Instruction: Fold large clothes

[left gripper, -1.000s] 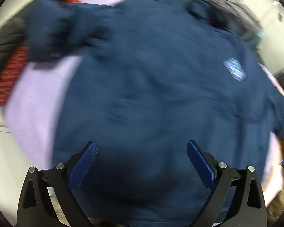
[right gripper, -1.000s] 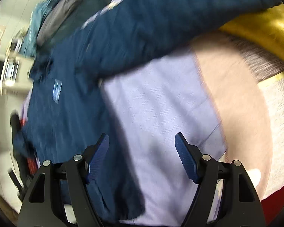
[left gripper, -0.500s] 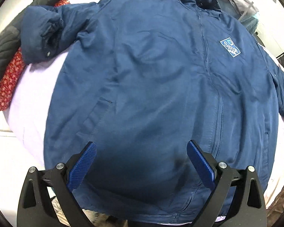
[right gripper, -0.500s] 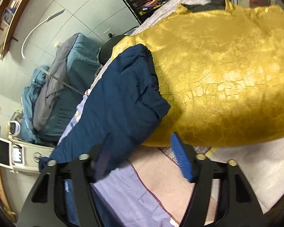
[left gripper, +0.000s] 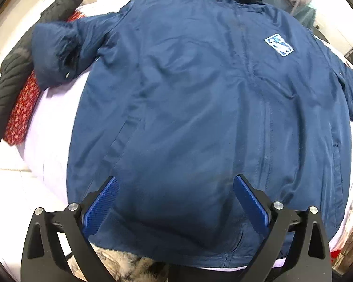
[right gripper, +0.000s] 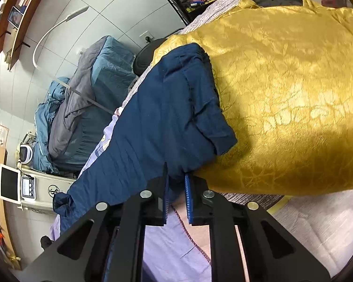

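A large navy blue jacket [left gripper: 200,98] with a white-and-blue chest patch [left gripper: 278,45] lies front-up and spread flat on a lilac sheet [left gripper: 51,122]. Its one sleeve [left gripper: 56,47] is bunched at the upper left. My left gripper [left gripper: 175,202] is open and empty, hovering over the jacket's hem. In the right wrist view the other sleeve [right gripper: 167,117] stretches onto a gold cloth. My right gripper [right gripper: 176,185] is shut on that sleeve's lower edge near the cuff.
A black quilted garment [left gripper: 14,70] and a red patterned cloth [left gripper: 21,108] lie left of the jacket. A gold brocade cloth [right gripper: 282,94] lies under the sleeve end. Grey and teal bedding [right gripper: 87,108], a white appliance [right gripper: 42,188] and shelves stand beyond.
My right gripper swung from the jacket's side to the sleeve end and closed on it. The left gripper stayed open over the hem, and its view steadied.
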The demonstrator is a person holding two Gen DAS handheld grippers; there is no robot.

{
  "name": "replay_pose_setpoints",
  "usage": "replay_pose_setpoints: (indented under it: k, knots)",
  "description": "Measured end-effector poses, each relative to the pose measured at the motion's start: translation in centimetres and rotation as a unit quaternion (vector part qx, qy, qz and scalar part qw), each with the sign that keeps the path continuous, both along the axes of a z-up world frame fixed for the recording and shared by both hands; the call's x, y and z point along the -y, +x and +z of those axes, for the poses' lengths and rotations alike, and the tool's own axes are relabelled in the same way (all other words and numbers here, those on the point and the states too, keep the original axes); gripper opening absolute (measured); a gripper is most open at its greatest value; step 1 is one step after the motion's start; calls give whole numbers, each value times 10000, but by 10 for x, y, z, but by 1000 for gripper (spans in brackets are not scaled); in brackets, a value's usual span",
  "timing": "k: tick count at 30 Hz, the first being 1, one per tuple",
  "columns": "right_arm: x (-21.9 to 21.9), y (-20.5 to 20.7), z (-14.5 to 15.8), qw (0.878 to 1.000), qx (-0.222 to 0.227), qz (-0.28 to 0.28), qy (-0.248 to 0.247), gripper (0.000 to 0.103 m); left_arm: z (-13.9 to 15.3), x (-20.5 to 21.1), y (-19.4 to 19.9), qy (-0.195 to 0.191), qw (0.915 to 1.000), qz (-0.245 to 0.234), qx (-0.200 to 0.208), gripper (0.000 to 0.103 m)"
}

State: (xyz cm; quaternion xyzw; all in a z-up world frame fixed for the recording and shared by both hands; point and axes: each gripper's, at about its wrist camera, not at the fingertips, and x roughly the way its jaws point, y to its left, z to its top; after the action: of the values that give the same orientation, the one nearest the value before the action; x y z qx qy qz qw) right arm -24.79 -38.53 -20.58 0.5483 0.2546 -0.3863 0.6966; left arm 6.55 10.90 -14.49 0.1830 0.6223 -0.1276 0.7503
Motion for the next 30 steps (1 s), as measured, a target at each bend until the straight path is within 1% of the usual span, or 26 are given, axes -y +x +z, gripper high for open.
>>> replay_pose_setpoints:
  k: [4, 7, 10, 12, 15, 16, 19, 21, 23, 24, 25, 27, 28, 30]
  knots:
    - [3, 2, 6, 10000, -50, 3, -49, 11, 4, -13, 0, 52, 9999, 132, 25, 96]
    - [2, 7, 18, 9998, -76, 12, -180, 9, 4, -22, 5, 100, 9997, 202, 77, 97]
    - [-6, 24, 47, 9985, -18, 151, -517, 7, 2, -27, 16, -1, 9995, 308, 51, 97]
    - [-17, 48, 78, 9956, 151, 429, -814, 7, 2, -25, 23, -68, 9995, 289, 51, 97]
    - [-38, 88, 121, 9879, 392, 889, -1213, 7, 4, -19, 38, -244, 9996, 71, 120, 97]
    - [-50, 110, 137, 9829, 486, 1137, -1368, 7, 4, -16, 42, -294, 9995, 1, 120, 97]
    - [-86, 168, 166, 9689, 601, 1736, -1658, 7, 5, -16, 61, -393, 9990, -191, 132, 97]
    - [-112, 209, 174, 9598, 668, 2113, -1726, 7, 7, -21, 74, -476, 9984, -243, 204, 97]
    - [-141, 253, 175, 9508, 680, 2510, -1686, 7, 9, -29, 89, -507, 9980, -260, 273, 97]
    - [-151, 269, 173, 9476, 676, 2648, -1657, 7, 10, -31, 93, -499, 9979, -278, 294, 97]
    - [-166, 289, 170, 9431, 682, 2832, -1604, 7, 9, -36, 99, -444, 9978, -324, 363, 97]
    - [-205, 336, 158, 9300, 671, 3321, -1425, 7, 6, -44, 109, -235, 9969, -487, 563, 97]
    - [-219, 351, 154, 9253, 656, 3472, -1377, 7, 4, -48, 114, -86, 9958, -619, 663, 97]
    - [-256, 390, 137, 9122, 618, 3873, -1190, 7, 0, -54, 120, 132, 9936, -806, 779, 97]
